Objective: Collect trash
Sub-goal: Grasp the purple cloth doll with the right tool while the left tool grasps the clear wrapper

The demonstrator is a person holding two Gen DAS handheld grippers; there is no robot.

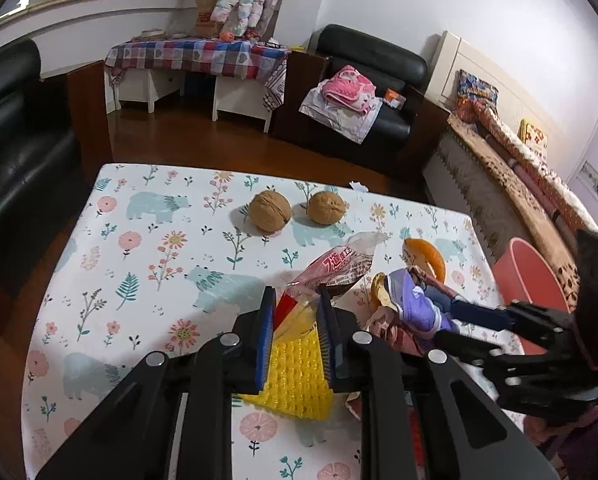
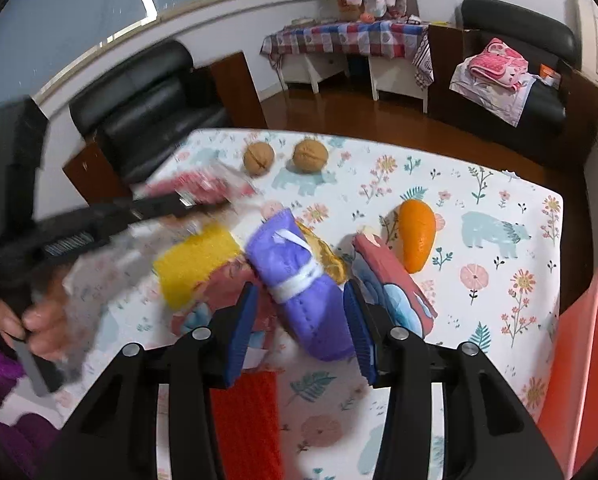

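A clear plastic wrapper [image 1: 339, 264] with red print lies across the middle of the table, and my left gripper [image 1: 296, 292] is shut on its near end, just above a yellow sponge [image 1: 295, 372]. In the right wrist view the left gripper [image 2: 179, 200] is blurred, with the wrapper [image 2: 203, 184] at its tip. A purple rolled cloth [image 2: 299, 280] tied with a white band lies between the pads of my right gripper [image 2: 301, 286]. The right pad touches it and the left pad stands a little apart. From the left wrist view the right gripper [image 1: 439, 312] reaches in from the right.
Two walnuts [image 1: 269, 212] [image 1: 326, 208] sit near the far edge of the floral tablecloth [image 1: 139, 240]. An orange carrot toy [image 2: 417, 236], a red-and-blue printed cloth [image 2: 395, 288] and a red sponge [image 2: 245, 420] lie around the roll. A salmon-red bin [image 2: 579, 360] stands off the table's right edge.
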